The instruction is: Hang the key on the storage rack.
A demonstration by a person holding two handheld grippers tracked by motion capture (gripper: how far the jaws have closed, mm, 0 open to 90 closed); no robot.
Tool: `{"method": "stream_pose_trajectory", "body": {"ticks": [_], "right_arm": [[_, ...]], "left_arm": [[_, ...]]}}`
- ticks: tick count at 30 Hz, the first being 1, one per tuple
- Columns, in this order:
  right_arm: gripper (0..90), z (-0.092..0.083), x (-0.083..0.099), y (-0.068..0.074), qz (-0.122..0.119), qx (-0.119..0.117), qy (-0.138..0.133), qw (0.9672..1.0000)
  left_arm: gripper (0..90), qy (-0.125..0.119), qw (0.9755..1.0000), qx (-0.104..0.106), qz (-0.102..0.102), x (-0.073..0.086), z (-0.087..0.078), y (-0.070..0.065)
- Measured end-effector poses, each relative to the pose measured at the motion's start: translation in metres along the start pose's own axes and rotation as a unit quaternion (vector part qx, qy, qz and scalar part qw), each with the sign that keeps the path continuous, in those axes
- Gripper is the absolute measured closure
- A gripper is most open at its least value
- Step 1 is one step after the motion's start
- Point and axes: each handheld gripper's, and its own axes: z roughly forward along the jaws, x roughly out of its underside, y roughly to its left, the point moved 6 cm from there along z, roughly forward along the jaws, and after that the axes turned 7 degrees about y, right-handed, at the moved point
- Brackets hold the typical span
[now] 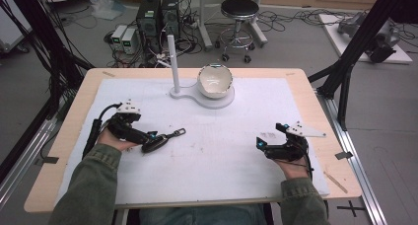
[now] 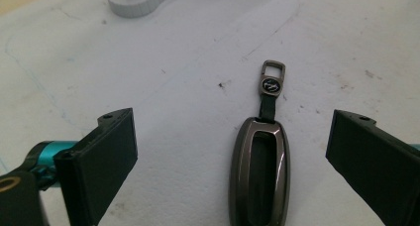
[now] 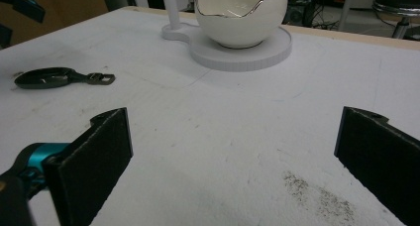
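A dark grey car key fob point(image 1: 158, 141) point(image 2: 259, 171) point(image 3: 45, 78) with a short strap and metal clasp point(image 2: 272, 80) lies flat on the white mat. My left gripper point(image 1: 148, 138) point(image 2: 233, 156) is open, its jaws standing on either side of the fob without touching it. A white egg-shaped bowl point(image 1: 215, 80) point(image 3: 240, 15) with a jagged silver rim sits on a white round stand point(image 1: 217, 99) point(image 3: 247, 55) at the back centre. My right gripper point(image 1: 261, 145) point(image 3: 233, 156) rests open on the mat at the right, with nothing between its jaws.
A white post point(image 1: 172, 62) rises from the stand's left lobe point(image 2: 133, 5). The white mat point(image 1: 222, 151) covers most of the wooden table point(image 1: 74, 116). Beyond the table stand a stool point(image 1: 239, 18), computer boxes point(image 1: 157, 18) and cables on the floor. Black frame struts point(image 1: 355, 42) stand at the right.
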Motion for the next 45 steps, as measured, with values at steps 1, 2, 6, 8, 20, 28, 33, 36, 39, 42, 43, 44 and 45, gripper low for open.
{"method": "stream_pose_trajectory", "body": {"ticks": [1, 2, 6, 8, 20, 28, 33, 36, 39, 42, 43, 44, 45], "right_arm": [[0.4, 0.000, 0.000, 0.001, 0.001, -0.001, 0.001, 1.0000], [0.3, 0.001, 0.000, 0.000, -0.003, -0.001, 0.001, 1.0000], [0.4, 0.001, 0.001, 0.001, -0.002, -0.003, 0.005, 1.0000], [0.3, 0.002, 0.001, 0.001, -0.003, -0.003, 0.006, 1.0000], [0.3, 0.003, 0.002, 0.000, -0.003, -0.003, 0.010, 0.9999], [0.3, 0.003, 0.002, 0.000, -0.004, -0.005, 0.013, 0.9999], [0.3, 0.003, 0.002, -0.001, -0.003, -0.007, 0.014, 0.9999], [0.3, 0.004, 0.003, -0.001, -0.007, -0.005, 0.014, 0.9999], [0.3, 0.004, 0.003, 0.000, -0.005, -0.008, 0.018, 0.9998], [0.3, 0.006, 0.004, 0.001, -0.010, -0.010, 0.022, 0.9997], [0.3, 0.006, 0.004, 0.001, -0.010, -0.010, 0.022, 0.9997], [0.3, 0.006, 0.004, 0.001, -0.010, -0.010, 0.022, 0.9997], [0.3, 0.005, 0.003, 0.000, -0.012, -0.008, 0.019, 0.9997]], "left_arm": [[6.1, 0.006, 1.0000, 0.002, -0.001, 0.000, 0.004, 0.000], [6.1, 0.013, 0.9999, 0.006, -0.002, 0.000, 0.009, 0.000], [6.1, 0.038, 0.9992, 0.013, -0.004, 0.003, 0.021, 0.001], [7.1, 0.045, 0.9988, 0.018, -0.006, 0.002, 0.023, 0.002], [7.7, 0.091, 0.9949, 0.042, 0.012, -0.024, 0.037, -0.004], [9.8, 0.158, 0.9848, 0.059, 0.040, -0.038, 0.059, -0.012], [14.4, 0.212, 0.9726, 0.066, 0.070, -0.042, 0.067, -0.019], [20.9, 0.232, 0.9665, 0.077, 0.078, -0.042, 0.071, -0.024], [25.0, 0.247, 0.9627, 0.071, 0.084, -0.042, 0.073, -0.026], [28.8, 0.250, 0.9628, 0.065, 0.079, -0.042, 0.073, -0.025], [30.8, 0.253, 0.9624, 0.064, 0.077, -0.042, 0.073, -0.024], [30.8, 0.254, 0.9623, 0.064, 0.072, -0.041, 0.073, -0.023], [33.9, 0.259, 0.9611, 0.064, 0.071, -0.041, 0.073, -0.022]]}}
